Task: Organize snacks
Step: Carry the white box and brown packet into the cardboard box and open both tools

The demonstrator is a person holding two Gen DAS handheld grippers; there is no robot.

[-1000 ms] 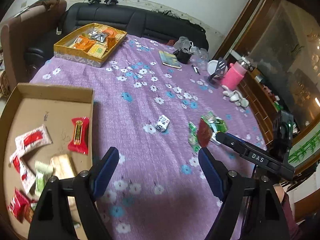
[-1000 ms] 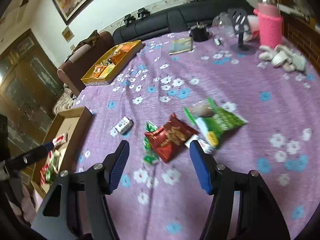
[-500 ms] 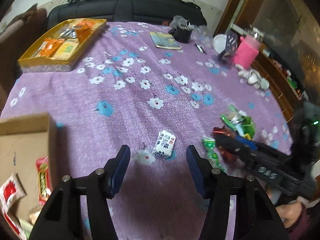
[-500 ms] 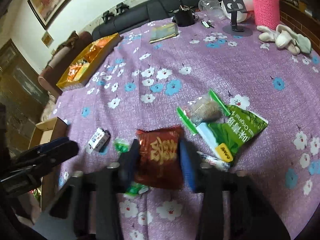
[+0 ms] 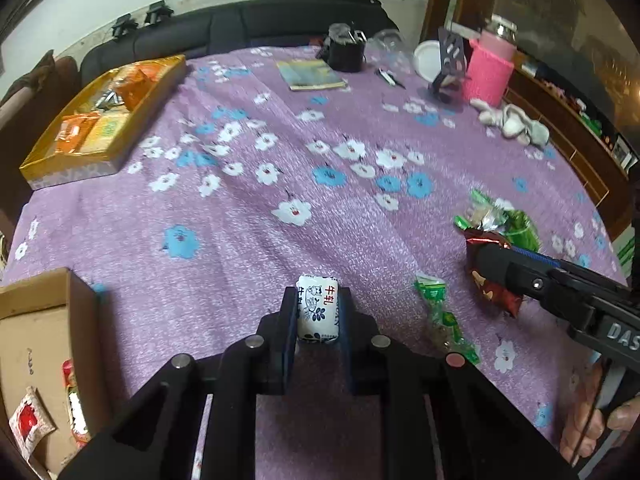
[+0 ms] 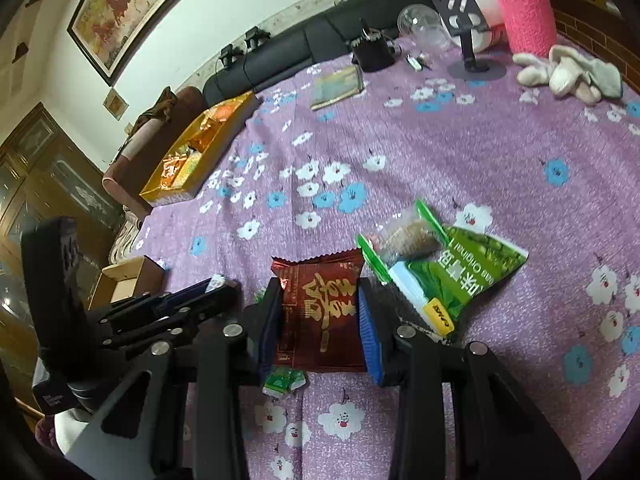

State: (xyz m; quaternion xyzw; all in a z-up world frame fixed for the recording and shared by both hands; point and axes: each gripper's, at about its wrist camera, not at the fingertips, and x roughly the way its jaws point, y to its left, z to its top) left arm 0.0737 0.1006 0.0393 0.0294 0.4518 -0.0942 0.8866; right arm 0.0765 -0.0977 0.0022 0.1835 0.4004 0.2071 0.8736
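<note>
My left gripper (image 5: 318,300) is shut on a small white candy packet (image 5: 318,308) with blue and red print, low over the purple flowered tablecloth (image 5: 280,184). My right gripper (image 6: 320,300) is shut on a dark red snack packet (image 6: 320,308) with gold characters; it also shows in the left wrist view (image 5: 494,276). A small green packet (image 6: 284,382) lies under the red one. A green pea bag (image 6: 460,276) and a clear packet (image 6: 404,236) lie just right of it.
A cardboard box (image 5: 36,356) with several snacks sits at the near left. A gold tray (image 5: 104,116) of snacks stands far left. A booklet (image 5: 312,74), black cup (image 5: 346,50), phone stand (image 6: 464,20), pink bottle (image 5: 490,72) and white gloves (image 6: 568,74) are at the back.
Both grippers moved forward and down and closed: the left on the white candy packet, the right on the red snack packet.
</note>
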